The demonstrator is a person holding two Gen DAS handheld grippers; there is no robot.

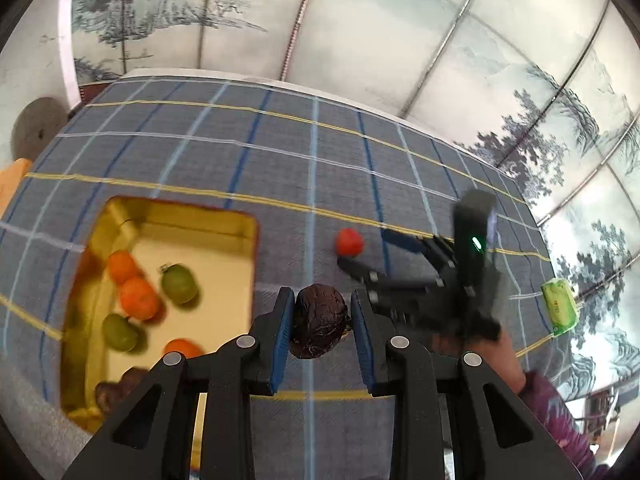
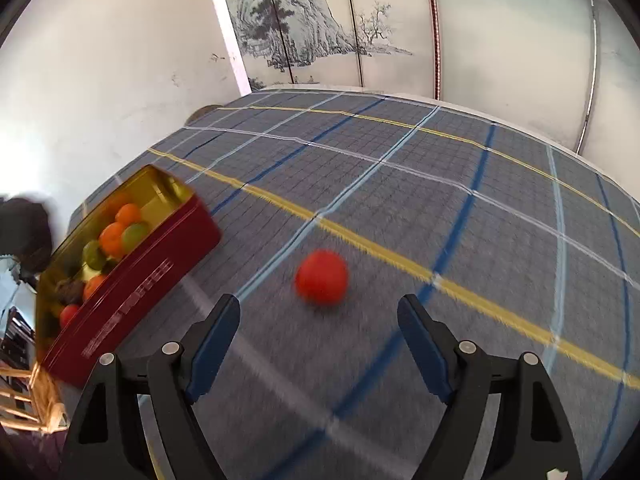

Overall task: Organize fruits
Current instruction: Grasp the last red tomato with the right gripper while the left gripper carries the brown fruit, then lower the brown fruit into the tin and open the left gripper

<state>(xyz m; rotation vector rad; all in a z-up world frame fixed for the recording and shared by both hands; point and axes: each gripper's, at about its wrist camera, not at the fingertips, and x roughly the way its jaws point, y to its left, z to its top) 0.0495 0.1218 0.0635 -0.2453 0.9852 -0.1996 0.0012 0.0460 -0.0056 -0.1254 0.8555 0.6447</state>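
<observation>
A rectangular metal tin, gold inside and dark red outside [image 1: 240, 224], is seen on the blue plaid-clothed tabletop [image 1: 320, 152], to the left of the left claw [image 1: 322, 316]. Inside it, 3 orange round fruits [image 1: 138, 298] and 2 green oval fruits [image 1: 180, 283] are counted in the left wrist view, with a dark brown fruit [image 1: 120, 390] at the near end. In the right wrist view a small red fruit [image 2: 69, 314] is also made out in the tin's near corner.

A dark brown wrinkled round fruit [image 1: 320, 320] is gripped between the blue pads of the left claw, which is clenched on it beside the tin's right wall; whether the fruit touches the cloth cannot be told.

The right claw [image 2: 320, 344] is held low over the cloth with its fingers spread wide and nothing between them. A red round fruit [image 2: 322, 278] lies on the cloth just ahead of the gap, untouched. In the left wrist view the right claw is seen reaching toward this red fruit from the right, blurred. A green wrapped packet [image 1: 560, 306] lies near the tabletop's right edge.
</observation>
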